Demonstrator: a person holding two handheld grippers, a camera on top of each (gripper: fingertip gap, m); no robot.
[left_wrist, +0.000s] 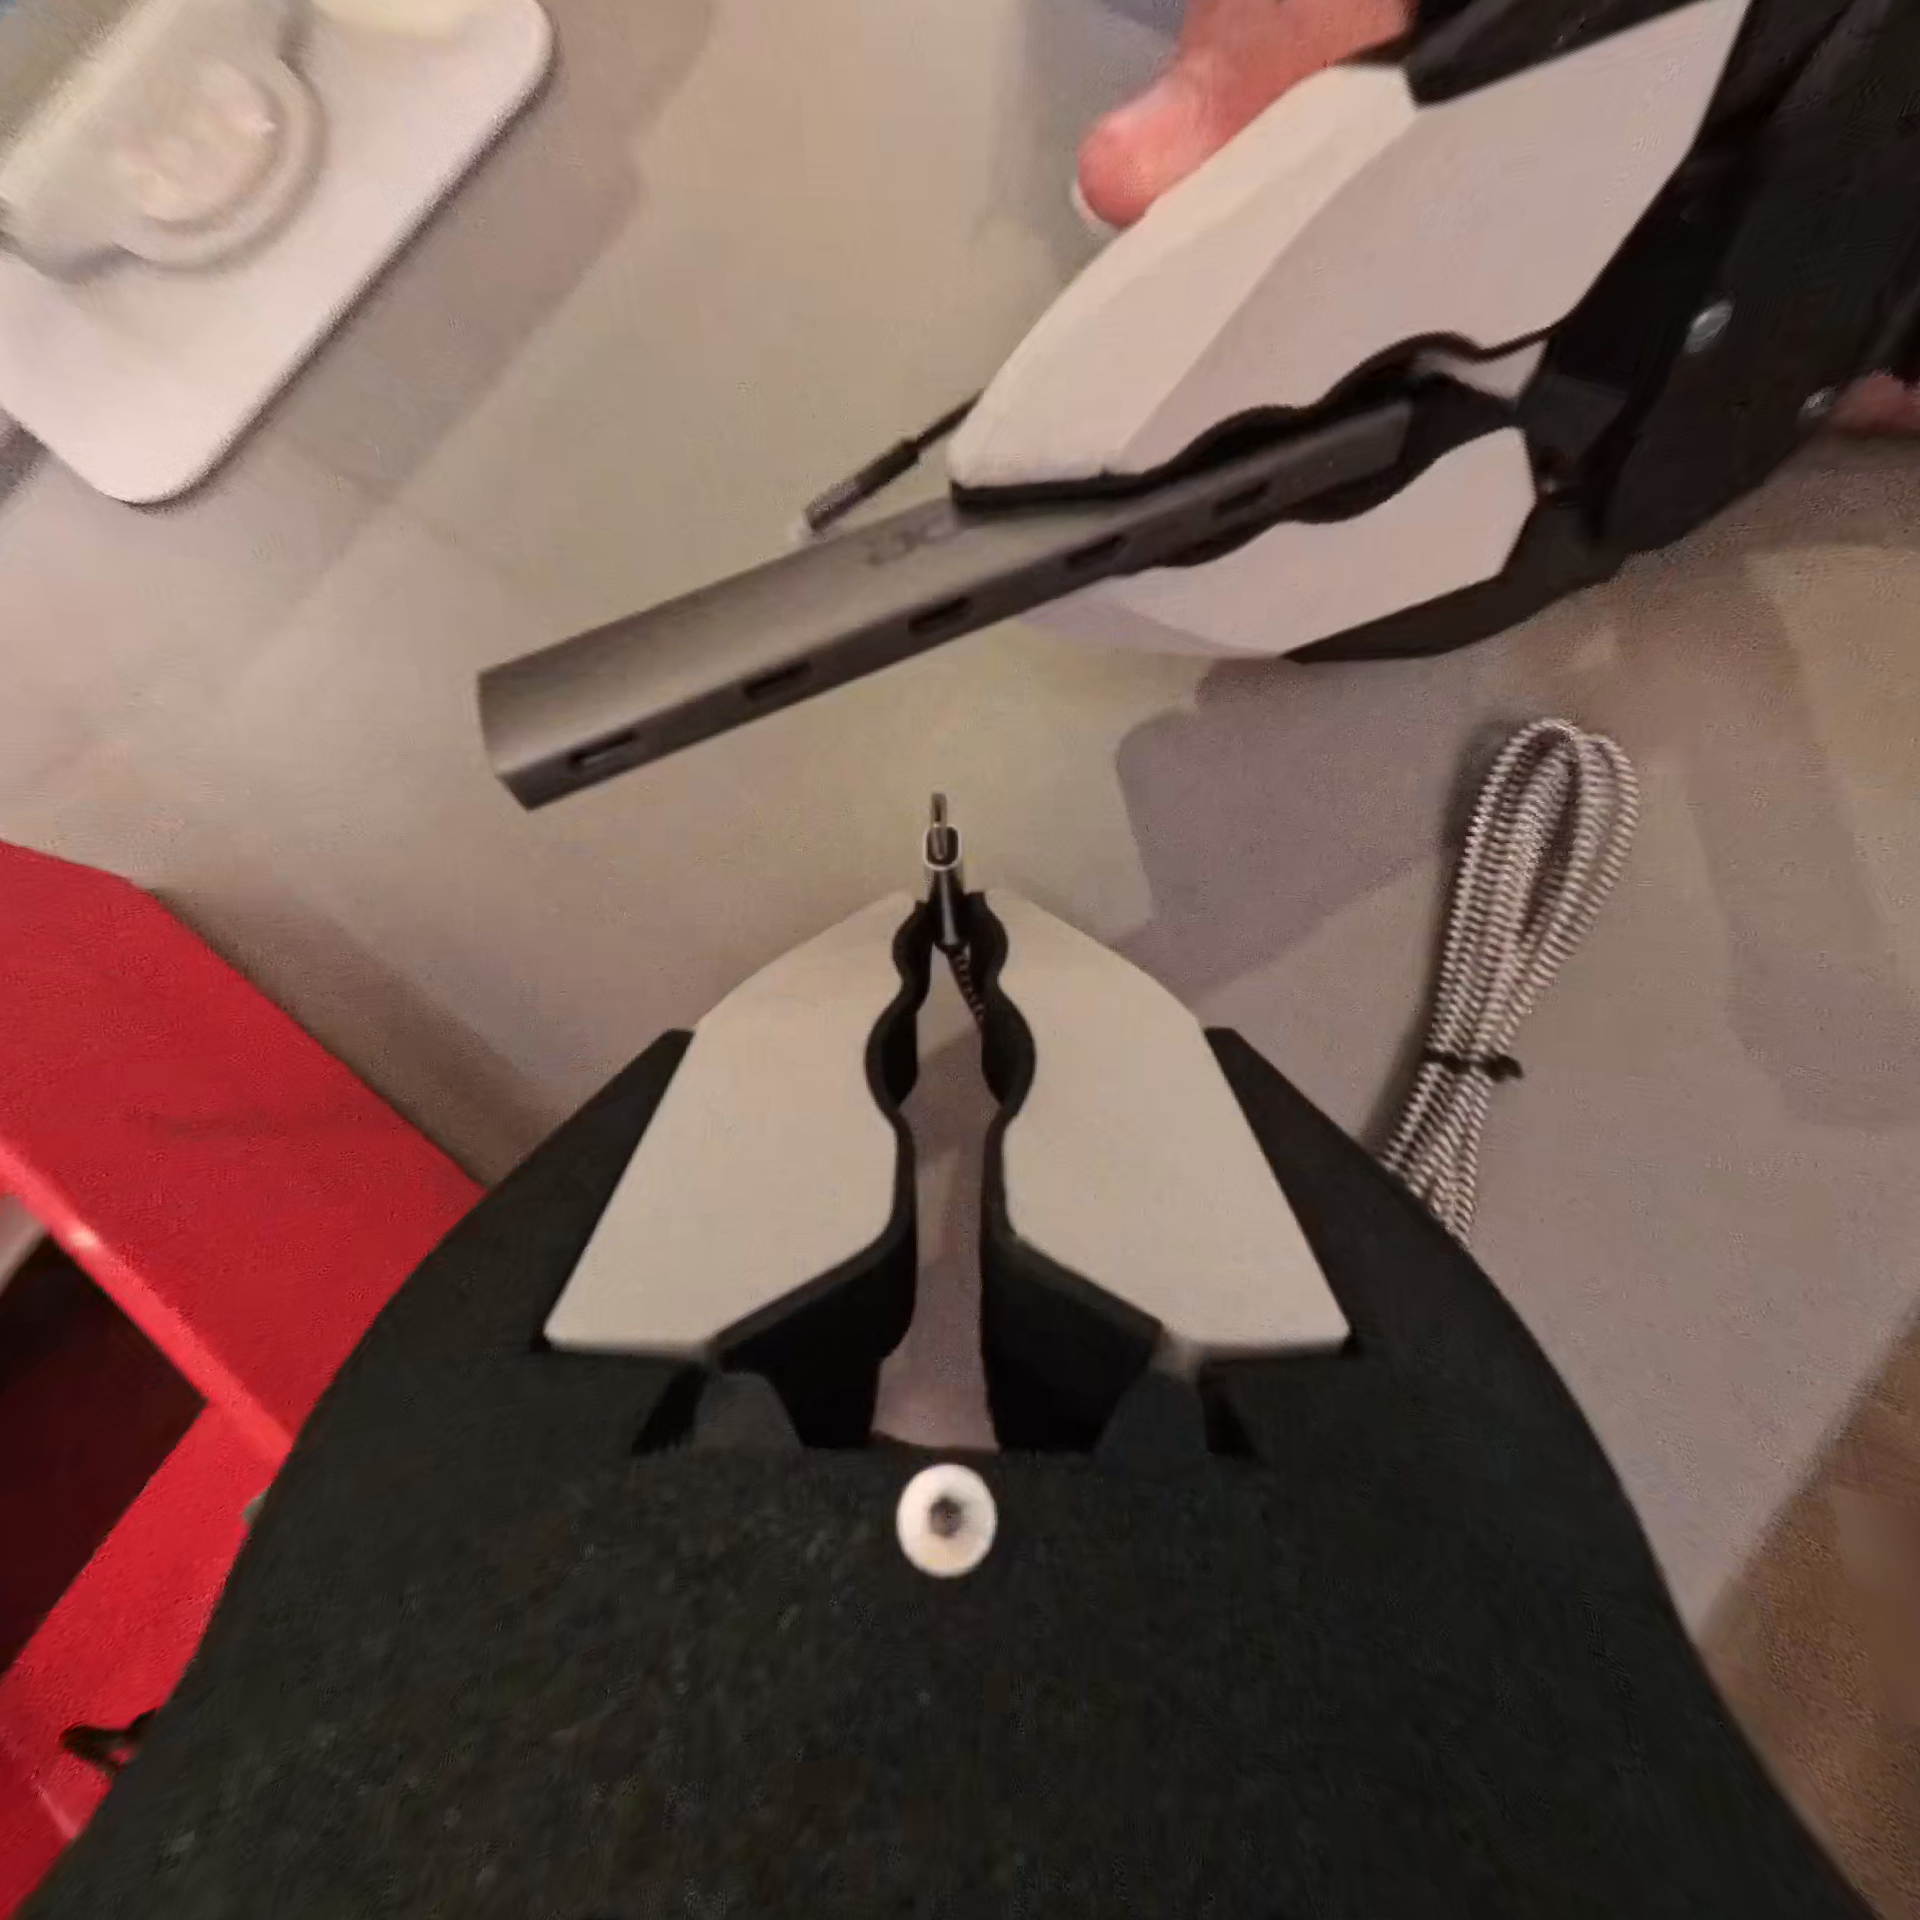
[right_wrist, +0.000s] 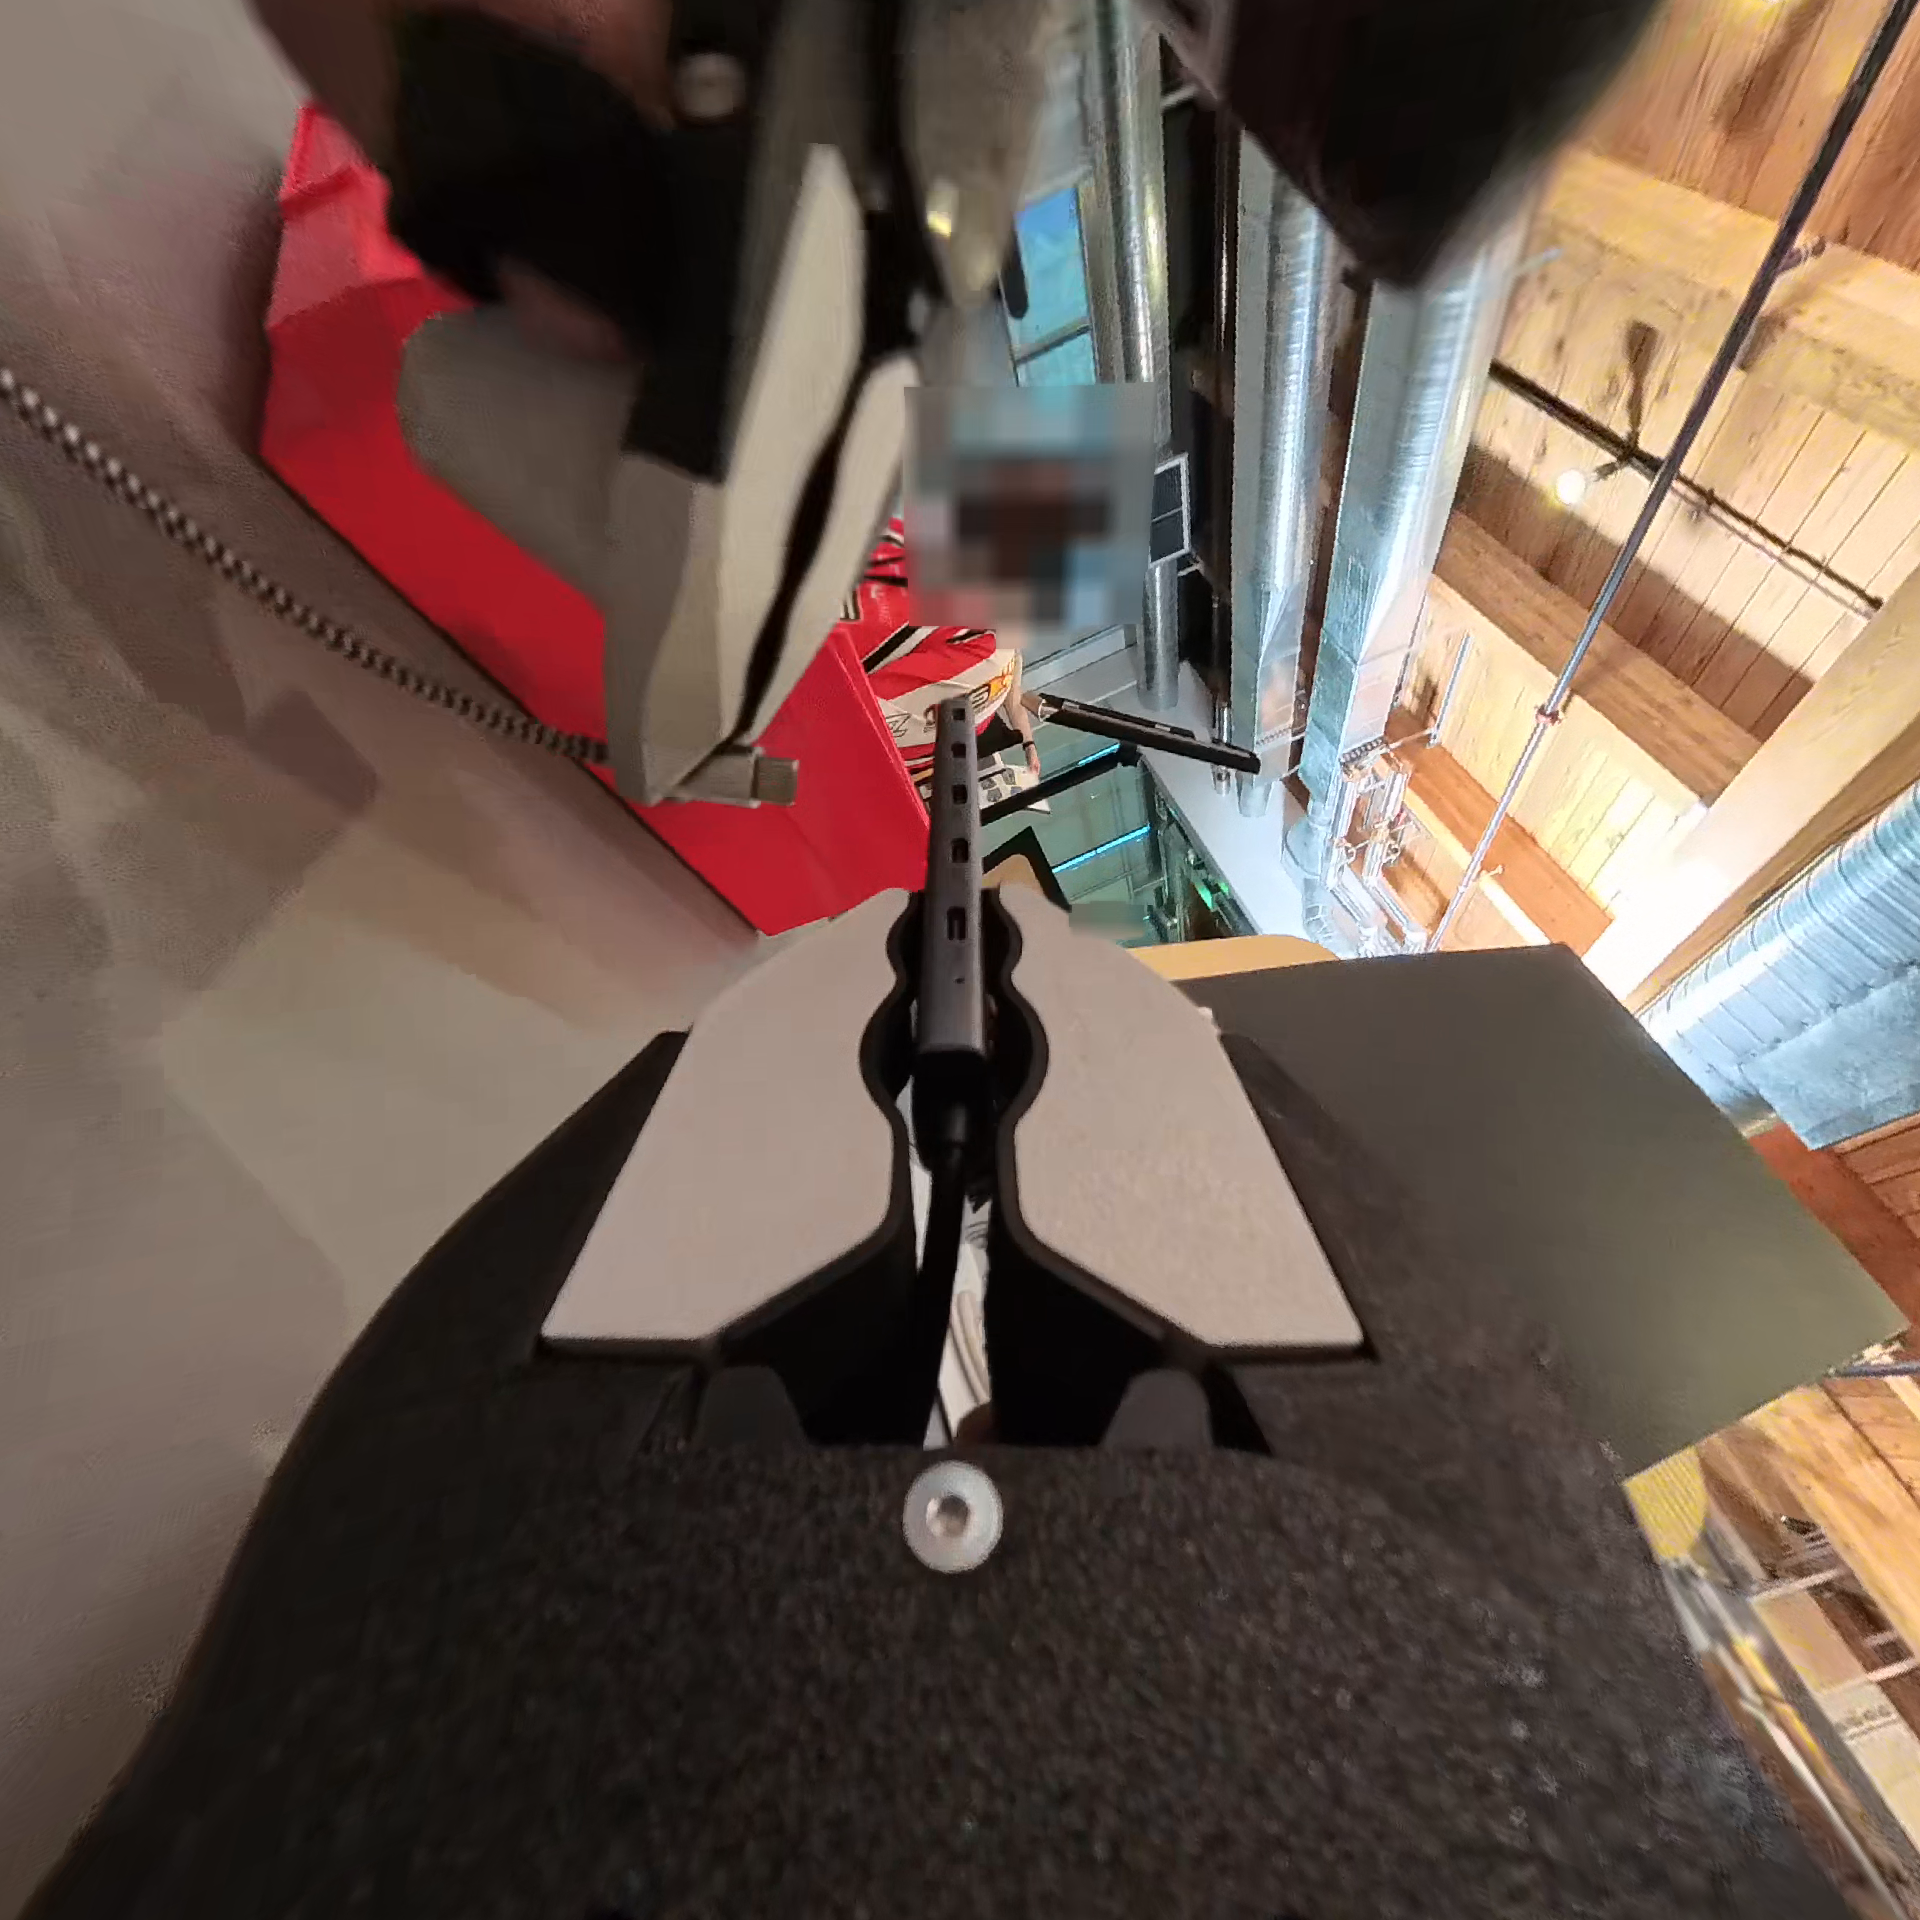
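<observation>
My left gripper (left_wrist: 945, 914) is shut on the metal plug (left_wrist: 940, 847) of a braided black-and-white cable; the plug sticks out past the fingertips and points up at a grey multi-port hub (left_wrist: 790, 665). My right gripper (left_wrist: 1174, 499) is shut on the hub's far end and holds it above the table, a short gap from the plug. In the right wrist view the hub (right_wrist: 956, 883) runs forward between my right gripper (right_wrist: 951, 925), and the left gripper (right_wrist: 717, 769) comes in from the upper left with the plug (right_wrist: 774, 779) beside the hub.
The coiled rest of the braided cable (left_wrist: 1496, 966) lies on the grey table at the right. A red box (left_wrist: 135, 1143) stands at the left. A white tray (left_wrist: 208, 239) with a blurred round item sits at the far left. A hand (left_wrist: 1164, 114) holds the right gripper. One gripper's finger ends stand about 5 centimeters off the other's.
</observation>
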